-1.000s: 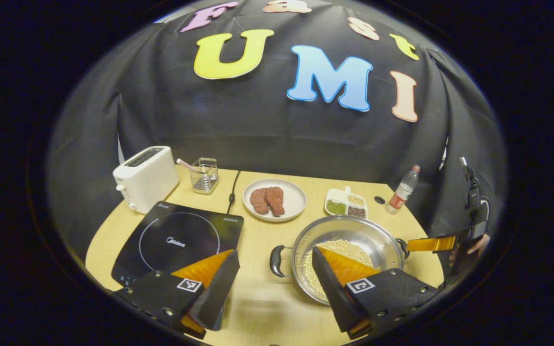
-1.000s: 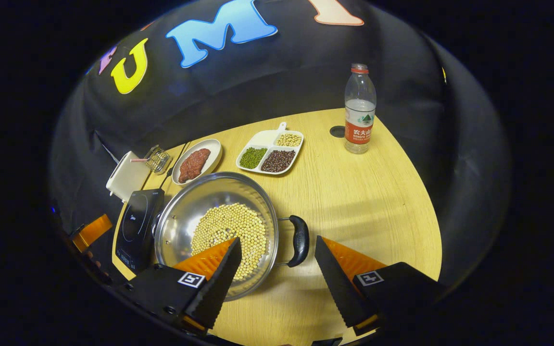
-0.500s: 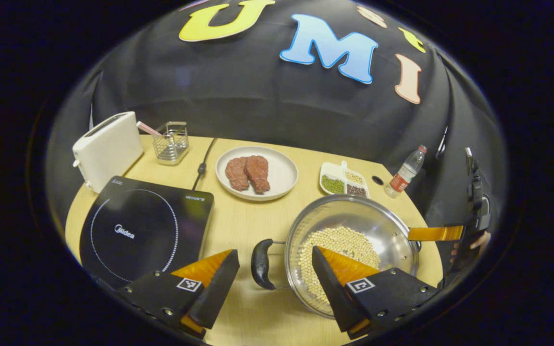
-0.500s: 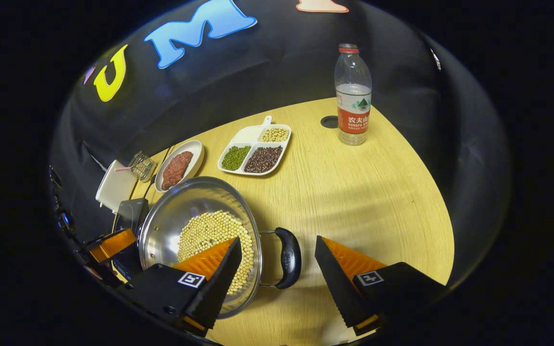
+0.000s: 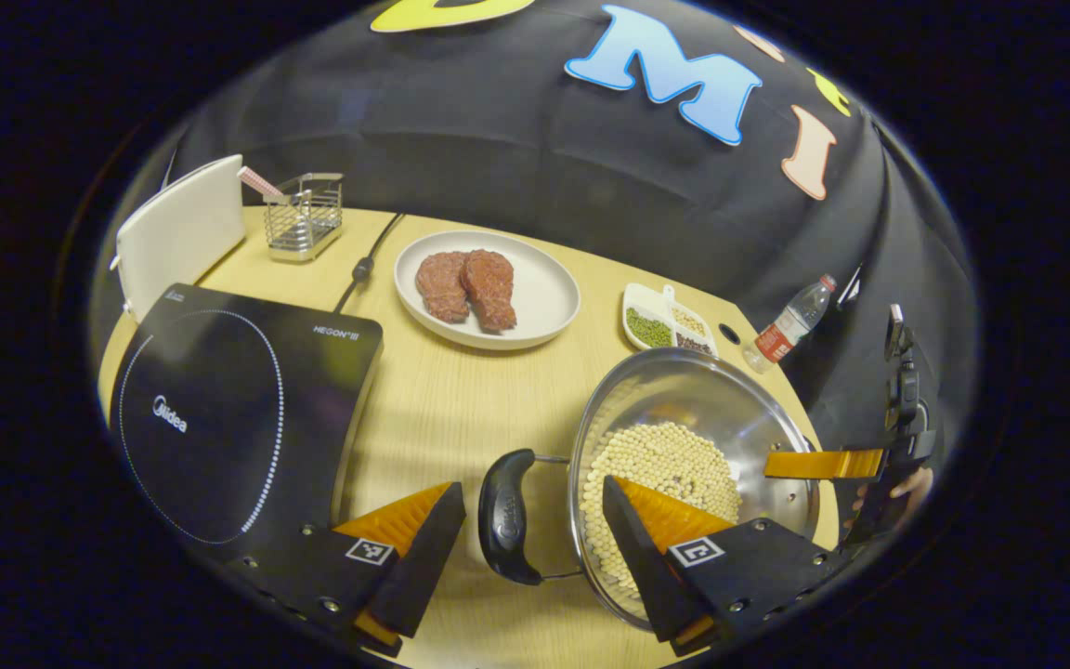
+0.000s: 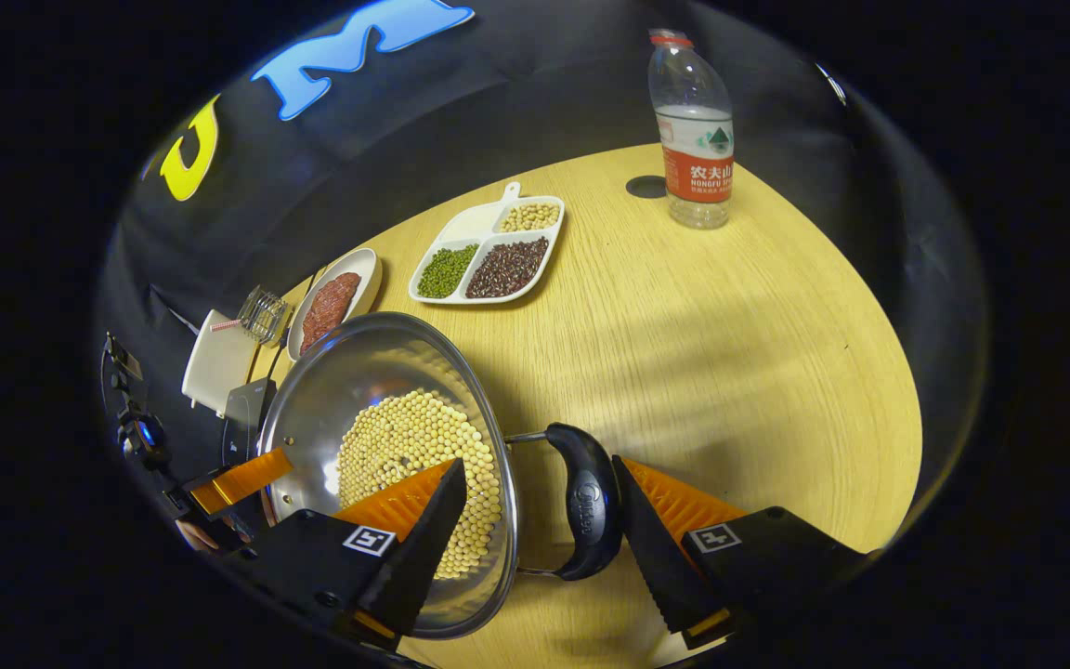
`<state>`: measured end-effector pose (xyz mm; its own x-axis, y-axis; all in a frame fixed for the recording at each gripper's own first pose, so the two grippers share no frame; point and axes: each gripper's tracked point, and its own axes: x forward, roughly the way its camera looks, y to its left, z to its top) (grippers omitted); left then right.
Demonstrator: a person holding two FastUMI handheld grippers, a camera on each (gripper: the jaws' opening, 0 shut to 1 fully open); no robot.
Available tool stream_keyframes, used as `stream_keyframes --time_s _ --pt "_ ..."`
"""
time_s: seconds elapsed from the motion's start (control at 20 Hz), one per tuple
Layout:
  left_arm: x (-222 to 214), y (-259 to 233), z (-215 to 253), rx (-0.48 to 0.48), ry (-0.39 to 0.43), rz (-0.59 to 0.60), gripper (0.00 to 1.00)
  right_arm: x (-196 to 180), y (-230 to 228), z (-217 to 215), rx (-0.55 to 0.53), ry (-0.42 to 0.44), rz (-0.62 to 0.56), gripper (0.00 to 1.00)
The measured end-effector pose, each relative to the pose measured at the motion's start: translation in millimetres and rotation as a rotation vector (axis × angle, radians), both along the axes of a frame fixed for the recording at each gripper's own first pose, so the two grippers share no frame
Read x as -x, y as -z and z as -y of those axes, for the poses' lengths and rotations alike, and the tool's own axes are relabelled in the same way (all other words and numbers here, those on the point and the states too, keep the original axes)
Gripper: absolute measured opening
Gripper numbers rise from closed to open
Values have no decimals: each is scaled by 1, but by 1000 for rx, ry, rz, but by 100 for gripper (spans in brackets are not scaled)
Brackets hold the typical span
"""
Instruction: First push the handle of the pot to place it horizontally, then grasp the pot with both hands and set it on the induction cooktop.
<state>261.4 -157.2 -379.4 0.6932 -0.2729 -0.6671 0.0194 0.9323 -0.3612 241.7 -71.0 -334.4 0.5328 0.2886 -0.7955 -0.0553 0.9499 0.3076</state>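
A pale wooden desk (image 6: 730,353) stood against black cloth; toaster (image 5: 177,232), induction cooktop (image 5: 228,409), steak plate (image 5: 535,302), bean tray (image 6: 489,255), bottle (image 6: 698,130); both tools (image 5: 530,530) (image 6: 535,520) gaped wide astride the pot's (image 5: 684,400) handles.

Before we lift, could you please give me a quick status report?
Both claws open, left and right, each straddling a pot handle, not closed. Pot of beans on table, off cooktop. Path between looks unobstructed.

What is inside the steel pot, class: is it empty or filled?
Partly filled. Pale soybeans cover the bottom of the steel pot, while its shiny upper walls stay bare; the left gripper view shows the same.
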Motion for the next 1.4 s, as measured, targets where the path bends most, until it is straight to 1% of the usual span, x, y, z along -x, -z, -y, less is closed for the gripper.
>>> stream_keyframes --time_s 0.1,0.15,0.2,0.25,0.3,0.35,0.4,0.45,0.5,0.55,0.6,0.65,0.75,0.8,0.85,0.9,0.95,1.0,1.05,1.1,1.15,1.2,1.25,1.3,1.35,1.4 --pt "-1 5 2 25 -8 -9 91 -1 3 1 15 -3 5 97" --pt "-2 7 1 27 -13 -16 76 0 5 1 15 -6 0 88" --pt "-2 9 1 30 -13 -19 69 -1 7 -2 12 -11 -1 92" --pt "-4 10 2 33 -11 -21 68 -2 8 -3 14 -14 1 87" --pt "-4 10 5 38 -5 -24 68 -3 10 -2 20 -13 1 77" --pt "-4 11 9 42 3 -28 68 -4 12 -3 13 -11 -8 72" --pt "-8 15 7 35 -4 -29 65 -2 14 -2 14 -4 -18 80" --pt "-4 13 7 40 -2 -39 54 -5 15 3 25 6 -15 72" --pt "-4 12 7 49 -1 -43 54 -4 14 5 20 10 -16 70" --pt "-4 12 8 55 -1 -46 54 -9 20 3 15 12 -19 63" --pt "-3 13 8 59 2 -56 54 -5 16 4 13 9 -21 60" --pt "-2 14 8 64 1 -63 57 -4 16 4 15 7 -21 58" --pt "0 15 9 78 -3 -80 49 -3 16 4 14 9 -25 61" --pt "1 14 9 84 -8 -77 56 -5 16 4 7 11 -25 61" --pt "0 16 9 96 -14 -77 53 -5 15 4 6 6 -25 58" --pt "1 15 10 115 -26 -78 53 -4 17 4 6 2 -28 58" --pt "3 17 12 136 -37 -84 55 -5 16 4 7 1 -28 58" --pt "3 16 12 154 -46 -78 52 -5 16 4 10 -1 -28 61" --pt "3 16 12 165 -52 -80 52 -4 14 5 9 -1 -27 61" --pt "3 17 13 167 -54 -81 48 -5 16 4 10 -1 -26 56" --pt "3 16 12 161 -51 -80 47 -5 17 4 11 -5 -25 58" --pt "4 16 11 154 -49 -85 51 -3 14 5 1 -5 -31 55" --pt "5 16 12 152 -48 -91 50 -5 15 3 -1 -5 -29 53" --pt "6 16 12 151 -50 -92 46 -5 16 4 3 -8 -29 55" --pt "6 16 12 145 -51 -97 46 -4 16 4 13 -12 -26 52" --pt "7 16 11 134 -49 -101 53 -3 17 4 23 -20 -27 52"
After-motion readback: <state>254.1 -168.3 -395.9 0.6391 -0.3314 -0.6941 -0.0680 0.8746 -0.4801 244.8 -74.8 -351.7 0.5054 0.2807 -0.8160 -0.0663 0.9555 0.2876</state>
